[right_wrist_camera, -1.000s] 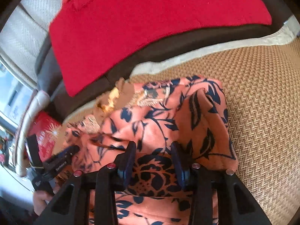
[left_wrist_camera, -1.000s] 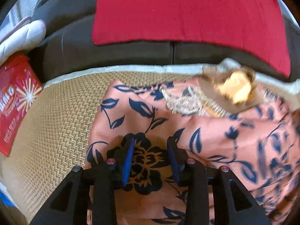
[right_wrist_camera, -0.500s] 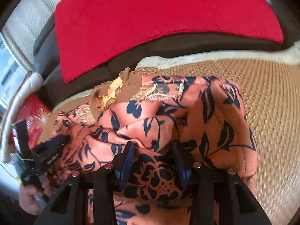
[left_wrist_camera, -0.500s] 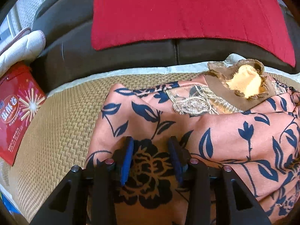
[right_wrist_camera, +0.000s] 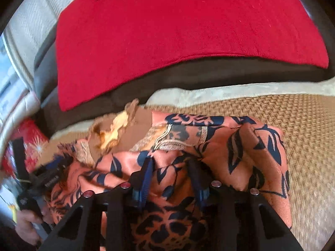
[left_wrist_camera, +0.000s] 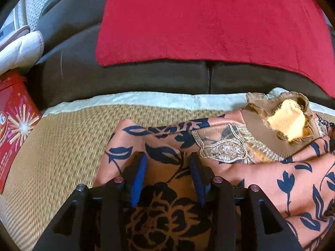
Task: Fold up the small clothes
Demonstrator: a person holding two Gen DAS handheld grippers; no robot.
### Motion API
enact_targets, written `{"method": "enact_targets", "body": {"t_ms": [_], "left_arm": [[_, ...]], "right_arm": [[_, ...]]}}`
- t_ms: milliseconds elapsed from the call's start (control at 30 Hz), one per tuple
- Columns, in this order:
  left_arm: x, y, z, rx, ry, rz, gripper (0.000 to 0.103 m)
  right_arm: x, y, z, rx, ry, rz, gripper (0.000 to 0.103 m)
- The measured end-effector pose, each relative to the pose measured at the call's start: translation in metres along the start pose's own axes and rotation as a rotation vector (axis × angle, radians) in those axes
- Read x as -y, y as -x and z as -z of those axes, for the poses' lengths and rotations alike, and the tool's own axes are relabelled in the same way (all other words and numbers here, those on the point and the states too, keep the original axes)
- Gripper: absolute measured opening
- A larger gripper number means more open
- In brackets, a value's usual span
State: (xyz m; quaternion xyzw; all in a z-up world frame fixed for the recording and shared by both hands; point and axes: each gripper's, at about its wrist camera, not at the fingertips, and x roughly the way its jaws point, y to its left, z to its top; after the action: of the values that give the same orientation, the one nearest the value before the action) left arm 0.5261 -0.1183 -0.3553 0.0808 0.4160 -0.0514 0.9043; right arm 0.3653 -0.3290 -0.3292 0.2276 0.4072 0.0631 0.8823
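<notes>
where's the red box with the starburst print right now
The red box sits at the far left edge of the left wrist view, beside the woven mat and below the white cushion, left of the floral garment.

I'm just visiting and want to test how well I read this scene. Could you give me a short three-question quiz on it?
1. True or false: the floral garment lies on a bare wooden floor.
2. Multiple choice: what drapes over the dark sofa back behind the woven mat? A) a red cloth B) a blue towel C) a striped blanket
3. Fill the gap: at the garment's neck the inside lining is ___ in colour.

Key
1. False: it lies on the woven mat, under both the left gripper and the right gripper.
2. A, the red cloth.
3. Yellow.
</notes>
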Motion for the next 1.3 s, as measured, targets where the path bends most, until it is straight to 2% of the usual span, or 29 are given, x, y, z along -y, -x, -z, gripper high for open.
{"method": "enact_targets", "body": {"t_ms": [200, 300, 367, 433, 467, 500, 567, 667, 800, 867, 1033, 1167, 1200, 1267, 1300], "left_arm": [[0.009, -0.009, -0.015, -0.001, -0.001, -0.010, 0.045], [0.006, 0.015, -0.007, -0.013, -0.035, 0.032, 0.046], [-0.001, 0.035, 0.002, -0.051, -0.056, 0.079, 0.056], [-0.019, 0.062, 0.015, -0.060, -0.032, 0.126, 0.057], [-0.029, 0.074, 0.021, -0.056, -0.018, 0.139, 0.057], [-0.038, 0.087, 0.029, -0.049, -0.012, 0.147, 0.059], [-0.062, 0.114, 0.054, -0.036, -0.010, 0.120, 0.076], [-0.099, 0.153, 0.097, -0.006, 0.017, 0.076, 0.079], [-0.143, 0.190, 0.165, -0.020, 0.118, 0.057, 0.080], [-0.161, 0.197, 0.195, -0.046, 0.189, 0.094, 0.081], [-0.167, 0.197, 0.245, -0.094, 0.256, 0.170, 0.081], [-0.162, 0.196, 0.256, -0.131, 0.289, 0.269, 0.080], [-0.160, 0.197, 0.257, -0.134, 0.287, 0.279, 0.078], [-0.155, 0.202, 0.260, -0.130, 0.278, 0.325, 0.067], [-0.152, 0.203, 0.261, -0.128, 0.272, 0.340, 0.065]], "right_arm": [[0.015, -0.012, -0.019, 0.004, -0.064, -0.051, 0.031], [0.018, 0.002, -0.017, 0.018, -0.091, -0.087, 0.033], [0.018, 0.025, -0.012, 0.004, -0.110, -0.082, 0.034], [0.017, 0.055, -0.007, -0.009, -0.126, -0.109, 0.049], [0.014, 0.068, -0.003, -0.010, -0.115, -0.119, 0.075], [0.011, 0.089, 0.003, 0.008, -0.091, -0.125, 0.081], [0.010, 0.130, 0.023, 0.052, -0.042, -0.107, 0.081], [0.023, 0.176, 0.064, 0.033, -0.061, -0.108, 0.081], [0.049, 0.232, 0.131, 0.029, -0.150, -0.105, 0.081], [0.060, 0.252, 0.159, 0.008, -0.187, -0.114, 0.081], [0.080, 0.262, 0.215, -0.107, -0.257, -0.093, 0.081], [0.076, 0.247, 0.248, -0.216, -0.270, -0.087, 0.081], [0.073, 0.239, 0.254, -0.249, -0.264, -0.095, 0.081], [0.067, 0.229, 0.262, -0.301, -0.238, -0.068, 0.081], [0.064, 0.223, 0.266, -0.316, -0.223, -0.049, 0.081]]}}
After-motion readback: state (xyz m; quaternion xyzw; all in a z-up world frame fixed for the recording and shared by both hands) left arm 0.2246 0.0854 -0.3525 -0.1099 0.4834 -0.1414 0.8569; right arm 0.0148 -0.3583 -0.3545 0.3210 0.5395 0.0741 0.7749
